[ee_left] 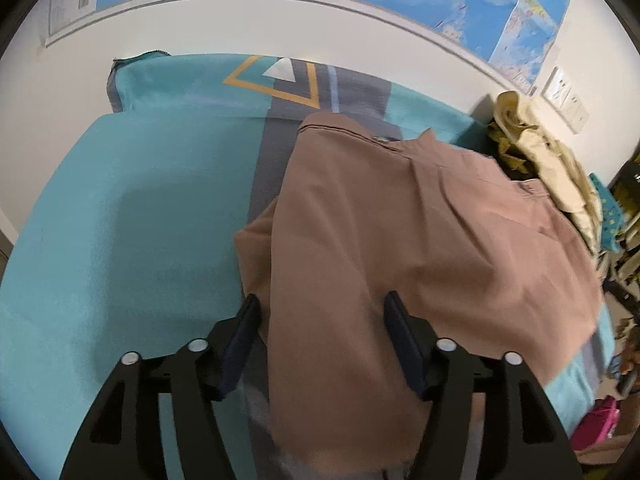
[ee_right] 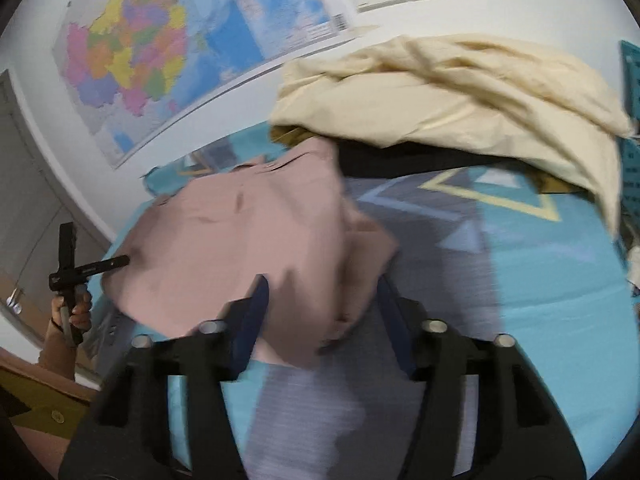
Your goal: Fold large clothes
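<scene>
Left wrist view shows the left gripper (ee_left: 322, 320) with jaws spread, the pink-brown garment (ee_left: 420, 220) draped between them on the teal bedspread (ee_left: 120, 220). Right gripper (ee_right: 320, 300) is likewise spread around a loose fold of it, near a cream clothes pile (ee_right: 440, 92)

Bed, wall maps and clutter, as I see them from my cameras.

I see a teal bed cover (ee_left: 120, 240) with a grey stripe and yellow triangle outline, a matching pillow (ee_left: 168, 80) against the white wall, coloured maps (ee_right: 132, 64) hanging above, white wall switches (ee_left: 566, 98) further right, and something pink (ee_left: 596, 426) low beside the bed.
</scene>
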Demonstrator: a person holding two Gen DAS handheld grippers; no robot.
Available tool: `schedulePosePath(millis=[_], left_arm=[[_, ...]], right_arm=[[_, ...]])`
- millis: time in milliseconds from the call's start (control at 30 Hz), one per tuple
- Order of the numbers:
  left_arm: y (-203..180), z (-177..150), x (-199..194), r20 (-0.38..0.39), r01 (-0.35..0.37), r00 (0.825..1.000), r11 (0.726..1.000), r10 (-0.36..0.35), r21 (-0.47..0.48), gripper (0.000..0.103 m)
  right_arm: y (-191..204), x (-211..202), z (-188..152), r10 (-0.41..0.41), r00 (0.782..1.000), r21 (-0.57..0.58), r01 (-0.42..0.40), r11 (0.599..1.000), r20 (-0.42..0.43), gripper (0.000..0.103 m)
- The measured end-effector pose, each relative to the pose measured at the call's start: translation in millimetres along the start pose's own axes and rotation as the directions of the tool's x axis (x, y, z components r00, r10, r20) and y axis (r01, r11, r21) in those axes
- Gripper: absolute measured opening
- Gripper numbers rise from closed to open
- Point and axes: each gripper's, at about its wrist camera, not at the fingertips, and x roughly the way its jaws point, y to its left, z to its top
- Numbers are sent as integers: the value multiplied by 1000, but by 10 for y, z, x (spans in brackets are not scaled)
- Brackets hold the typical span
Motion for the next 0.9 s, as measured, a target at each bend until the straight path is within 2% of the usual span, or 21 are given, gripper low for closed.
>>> schedulePosePath(millis=[33,133,167,200,267,333,367,500,600,633,667,733,800,867,900], left_arm=[[2,-29,-40,-1,26,1000,1000,-26,-2,66],[-26,-110,-102,-7,46,999,999,-45,14,68],[-31,-129,-102,-12,46,999,999,-46,20,68],[-28,-141,-93,-19,45,999,999,-44,21,68],[8,-145,-44,-41,46,998,999,-45,12,54],[57,-113,-30,-30,46,998,999,-47,-13,33],[76,-83,-20,-31,49,998,998,-50,-28,26],[87,6,28,-30,10,999,998,-11,-55,23],[66,-5,-19,-15,-12,1000,999,11,-49,32],[67,-25,-65,-2,-4,1000,999,4,-47,40],[76,-47,-104,0,19,1000,999,-19,-49,53],[83,-84,-165,5,56,998,997,-56,-51,60],[49,-124,-194,6,55,999,998,-54,-31,60],[23,-152,-160,-11,60,998,998,-60,-18,60],[14,-151,-128,-19,52,998,999,-52,-17,59]], right_arm=[[27,72,-16,7,1000,-7,-7,1000,-21,54],[98,373,-33,28,996,-21,-30,999,-87,19],[109,421,-27,17,996,-23,-19,1000,-84,10],[115,463,4,15,997,-23,-16,1000,-75,7],[152,528,82,20,999,-23,-21,1000,-49,6],[204,636,121,5,998,-44,-7,999,-59,5],[204,668,118,-12,998,-51,9,999,-63,6],[184,697,156,-47,994,-35,43,998,-96,11],[292,434,199,-79,997,-57,77,995,-24,29],[347,341,205,-81,997,-73,81,994,6,44],[432,251,209,-79,996,-96,82,992,34,50],[600,192,195,-58,997,-157,65,985,51,51],[787,281,130,-67,997,-238,71,969,26,54],[847,453,93,-66,998,-269,59,961,-16,54],[841,535,84,-89,996,-273,79,959,-26,52]])
